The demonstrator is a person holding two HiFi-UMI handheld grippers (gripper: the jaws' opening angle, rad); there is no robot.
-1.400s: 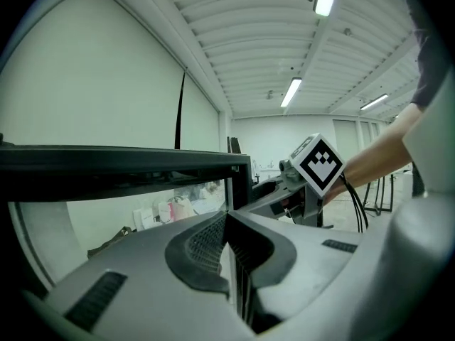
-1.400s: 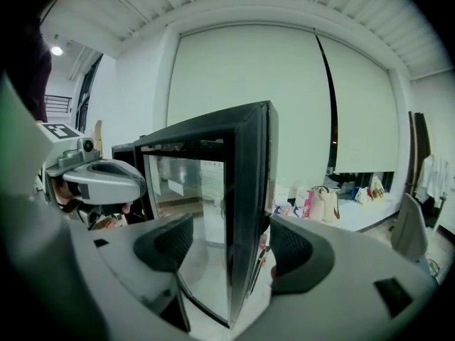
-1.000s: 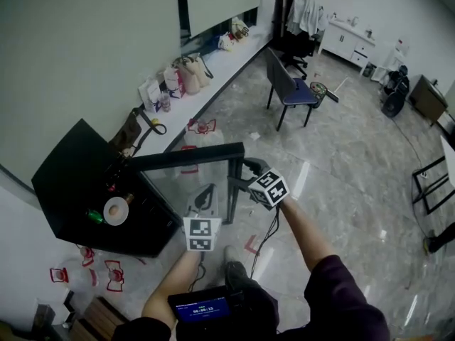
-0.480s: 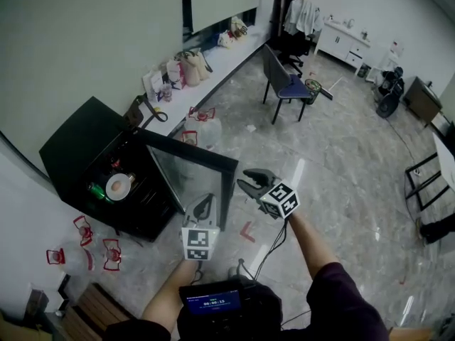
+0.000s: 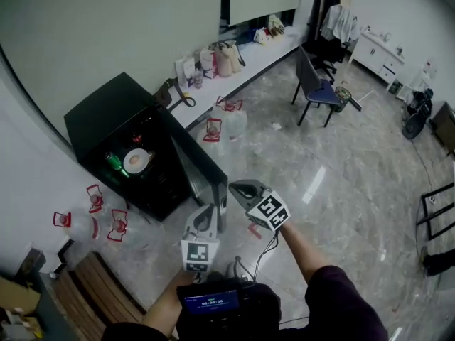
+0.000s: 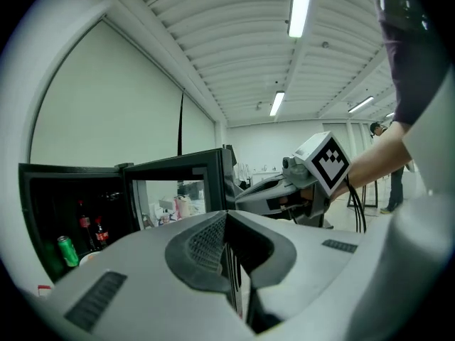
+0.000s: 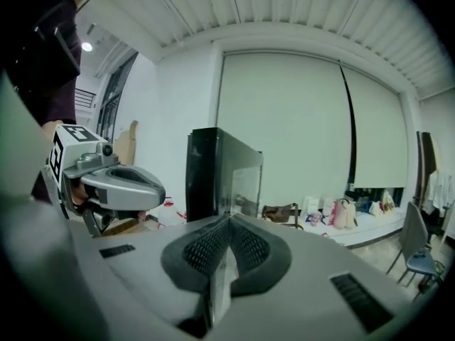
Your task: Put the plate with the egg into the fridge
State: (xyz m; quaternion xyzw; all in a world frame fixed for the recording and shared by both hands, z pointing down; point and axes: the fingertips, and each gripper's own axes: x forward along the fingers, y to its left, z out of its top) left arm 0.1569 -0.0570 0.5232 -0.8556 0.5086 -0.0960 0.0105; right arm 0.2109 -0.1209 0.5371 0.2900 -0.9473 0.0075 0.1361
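Note:
A white plate with an egg (image 5: 136,160) sits on a shelf inside the black fridge (image 5: 106,119), beside a green can (image 5: 114,163). The fridge's glass door (image 5: 202,183) stands partly open. My left gripper (image 5: 207,213) is shut and empty, close to the door's lower edge. To its right, my right gripper (image 5: 237,188) is shut with nothing in it. In the left gripper view the shut left gripper (image 6: 227,222) faces the fridge interior and the door (image 6: 178,190). The right gripper view has the shut right gripper (image 7: 229,226) in front of the door (image 7: 224,180).
Water jugs with red handles (image 5: 106,222) stand on the floor left of the fridge, and more jugs (image 5: 227,123) behind it. A white ledge with bags (image 5: 220,59) runs along the wall. A chair (image 5: 316,87) stands far right. A wooden pallet (image 5: 92,297) lies at bottom left.
My right gripper has come away from the door's edge and its jaws have gone from open to shut. The head view has pulled back, and the door has swung partway closed.

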